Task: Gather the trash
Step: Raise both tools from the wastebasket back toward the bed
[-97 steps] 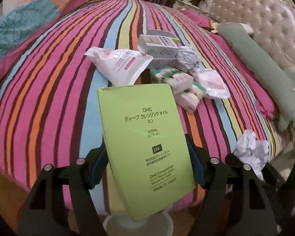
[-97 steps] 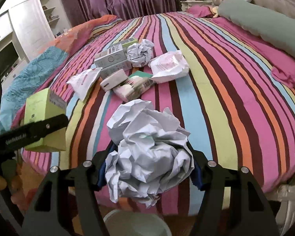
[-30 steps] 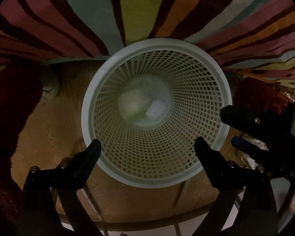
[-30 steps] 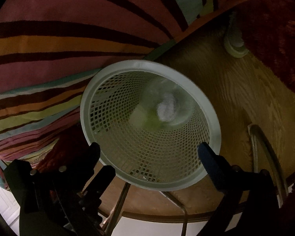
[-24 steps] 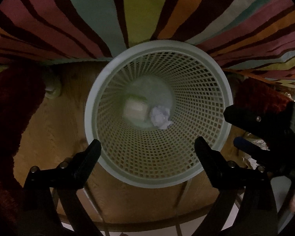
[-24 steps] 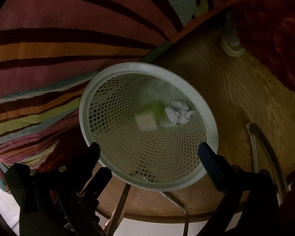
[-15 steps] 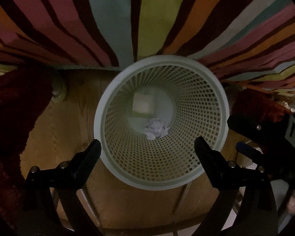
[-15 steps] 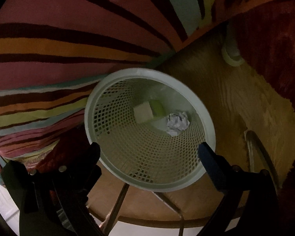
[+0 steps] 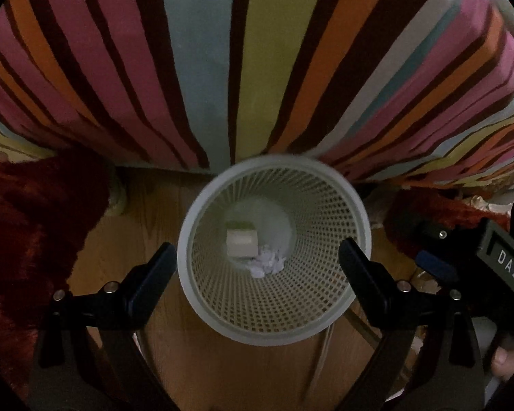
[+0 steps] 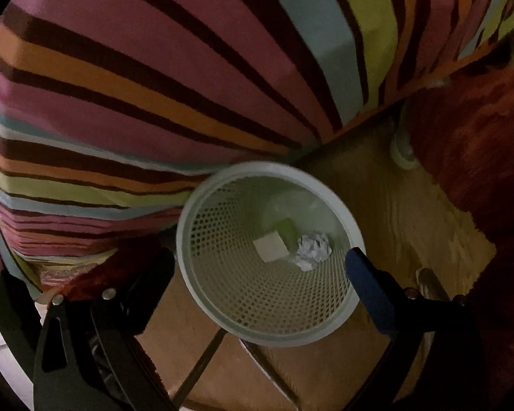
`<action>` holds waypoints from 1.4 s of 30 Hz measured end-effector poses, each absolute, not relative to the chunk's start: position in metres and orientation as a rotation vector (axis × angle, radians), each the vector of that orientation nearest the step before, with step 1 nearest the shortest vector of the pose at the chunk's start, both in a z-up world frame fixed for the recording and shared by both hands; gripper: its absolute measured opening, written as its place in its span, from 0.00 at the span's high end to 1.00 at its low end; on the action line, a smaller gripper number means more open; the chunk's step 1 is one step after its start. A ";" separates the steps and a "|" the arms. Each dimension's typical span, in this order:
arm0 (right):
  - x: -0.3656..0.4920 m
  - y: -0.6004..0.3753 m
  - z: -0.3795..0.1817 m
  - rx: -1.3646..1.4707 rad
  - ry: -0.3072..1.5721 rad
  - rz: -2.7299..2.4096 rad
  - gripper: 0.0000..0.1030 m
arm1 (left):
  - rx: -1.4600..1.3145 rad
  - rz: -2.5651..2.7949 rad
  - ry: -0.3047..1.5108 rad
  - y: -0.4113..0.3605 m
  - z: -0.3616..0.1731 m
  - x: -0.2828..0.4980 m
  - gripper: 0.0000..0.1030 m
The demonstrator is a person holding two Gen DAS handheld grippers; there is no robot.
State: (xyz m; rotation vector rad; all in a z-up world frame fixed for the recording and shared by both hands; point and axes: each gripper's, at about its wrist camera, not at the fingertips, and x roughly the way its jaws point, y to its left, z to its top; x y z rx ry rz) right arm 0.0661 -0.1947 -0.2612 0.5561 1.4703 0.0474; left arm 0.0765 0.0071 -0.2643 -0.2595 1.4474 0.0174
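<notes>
Down at the foot of the bed, both grippers hang over a white mesh wastebasket (image 9: 325, 322) standing on the wooden floor (image 9: 147, 219). At the left of the left wrist view lies a dark red shaggy rug (image 9: 27, 226); above it, filling the upper half of the frame, the striped bedspread (image 9: 257, 51) drapes down to the basket's far rim. The left gripper (image 9: 255, 267) is spread wide with nothing between its fingers, one to each side of the basket's near rim. At the bottom of the basket sits a pale green box (image 9: 241, 241), and just right of it, touching or nearly so, a crumpled paper ball (image 9: 269, 263). At the right edge of that view, part of the right gripper shows. In the right wrist view the right gripper (image 10: 257, 274) is likewise spread and empty above the same basket (image 10: 257, 325), the box (image 10: 270, 246) and paper ball (image 10: 313, 246) side by side inside.
</notes>
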 end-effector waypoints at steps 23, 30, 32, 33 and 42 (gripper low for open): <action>0.079 -0.190 -0.078 0.113 0.765 0.086 0.07 | -0.074 0.052 0.834 0.042 -0.091 0.086 0.10; 0.099 -0.186 -0.039 -0.004 0.629 0.063 0.07 | 0.031 0.057 0.771 0.045 -0.059 0.118 0.10; 0.106 -0.186 -0.035 -0.002 0.628 0.061 0.07 | 0.033 0.046 0.769 0.047 -0.054 0.125 0.10; 0.111 -0.188 -0.033 0.001 0.624 0.055 0.07 | 0.037 0.041 0.768 0.047 -0.051 0.133 0.10; 0.149 -0.196 -0.022 0.034 0.618 0.042 0.07 | 0.055 0.034 0.778 0.048 -0.044 0.183 0.10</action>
